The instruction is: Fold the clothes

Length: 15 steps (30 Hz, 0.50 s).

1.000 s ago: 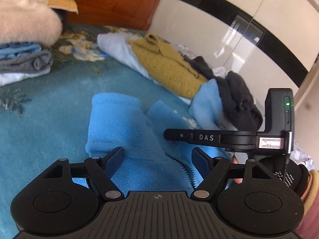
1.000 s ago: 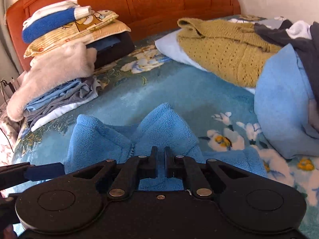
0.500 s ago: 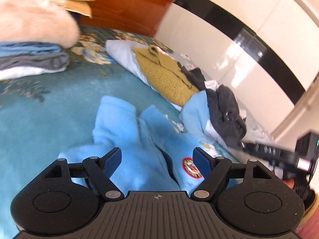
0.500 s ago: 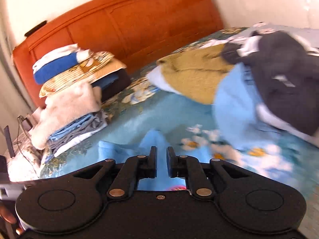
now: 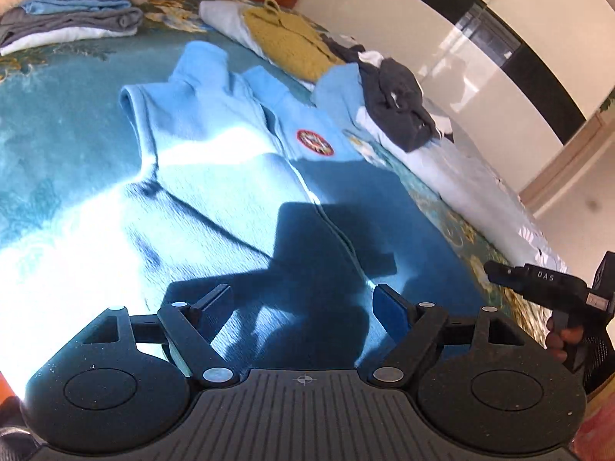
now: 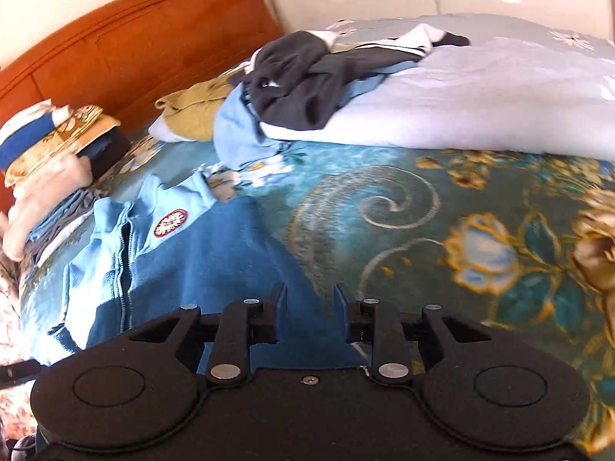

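Teal floral bedspread [image 6: 384, 199], blue fleece jacket [image 5: 230, 176] flat, unfolded clothes pile [image 6: 300, 88] beside, left claw [image 5: 303, 303] wide, empty, right claw [image 6: 305, 299] opening, empty

Headboard [image 6: 127, 50], orange wood, is set behind the floral bedspread [image 6: 442, 223]. A white wardrobe [image 5: 442, 27] with a black band is seen beside the headboard.

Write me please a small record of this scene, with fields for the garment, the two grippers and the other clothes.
garment: blue fleece jacket, spread flat on the bed, zip up, round badge on chest
left gripper: open, nothing between the jaws
right gripper: jaws opening, nothing gripped
folded stack: by the headboard
unfolded pile: dark and yellow clothes, beyond the jacket
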### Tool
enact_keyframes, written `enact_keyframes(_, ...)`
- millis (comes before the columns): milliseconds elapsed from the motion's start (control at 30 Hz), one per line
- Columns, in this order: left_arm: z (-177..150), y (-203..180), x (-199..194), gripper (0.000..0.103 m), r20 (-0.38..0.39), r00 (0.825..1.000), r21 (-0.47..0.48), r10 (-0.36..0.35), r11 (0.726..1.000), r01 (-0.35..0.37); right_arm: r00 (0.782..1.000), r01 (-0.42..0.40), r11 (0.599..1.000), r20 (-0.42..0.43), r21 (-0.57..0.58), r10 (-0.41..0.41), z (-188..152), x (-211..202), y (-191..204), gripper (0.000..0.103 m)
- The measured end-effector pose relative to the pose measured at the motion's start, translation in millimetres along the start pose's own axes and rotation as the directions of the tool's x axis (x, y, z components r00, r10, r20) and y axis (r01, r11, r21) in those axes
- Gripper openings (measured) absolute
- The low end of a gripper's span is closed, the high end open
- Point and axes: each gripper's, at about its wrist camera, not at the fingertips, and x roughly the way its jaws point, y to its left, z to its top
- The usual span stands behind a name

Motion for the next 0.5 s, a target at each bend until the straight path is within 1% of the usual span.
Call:
enact_keyframes(100, -12.5, -14.2, 10.1, 0.078, -0.024, 0.998, 0.087, 0.060, 0.995, -0.057, 1.000, 0.004, 1.000, -0.004, 0.003, -0.004, -11.4, -6.9, -8.7, 0.035)
enact_keyframes(167, -21.5, -21.8, 16.9, 0.079, -0.032, 0.994, 0.156, 0.104, 0.983, -0.098, 1.000, -0.008, 1.000, -0.012, 0.017, 0.008, -19.1, -7.0, -13.3, 0.035)
enact_keyframes(200, -24.9, -24.4, 17.1, 0.079, -0.026, 0.992, 0.174, 0.121, 0.978, -0.114, 1.000, -0.015, 1.000, -0.017, 0.026, 0.016, -22.9, -6.7, -15.6, 0.036)
enact_keyframes(267, -27.9, -27.8, 9.4, 0.079, -0.003, 0.994, 0.175, 0.111, 0.979, -0.109, 1.000, -0.021, 0.999, -0.017, 0.049, 0.021, -30.0, -6.1, -21.1, 0.036)
enact_keyframes(333, -28.6, -29.1, -2.7, 0.079, 0.053, 0.996, 0.158, 0.074, 0.984, -0.082, 1.000, -0.002, 0.996, -0.001, 0.085, 0.002, -36.0, -5.7, -28.3, 0.038)
enact_keyframes(367, -27.1, -29.4, -6.5, 0.079, 0.085, 0.994, 0.156, 0.071, 0.984, -0.084, 1.000, 0.012, 0.995, 0.006, 0.103, -0.013, -39.3, -5.9, -31.2, 0.044)
enact_keyframes(400, -23.9, -29.8, -9.4, 0.079, 0.116, 0.989, 0.156, 0.087, 0.982, -0.105, 1.000, 0.017, 0.993, 0.008, 0.119, -0.018, -41.9, -5.1, -34.1, 0.046)
enact_keyframes(433, -19.3, -29.4, -10.8, 0.079, 0.146, 0.983, 0.153, 0.112, 0.979, -0.134, 1.000, 0.011, 0.991, 0.009, 0.137, -0.013, -43.9, -4.0, -36.1, 0.046)
enact_keyframes(500, -9.4, -25.3, -9.7, 0.079, 0.177, 0.977, 0.134, 0.121, 0.980, -0.146, 1.000, -0.004, 0.985, 0.011, 0.175, 0.002, -47.6, -2.1, -39.5, 0.046)
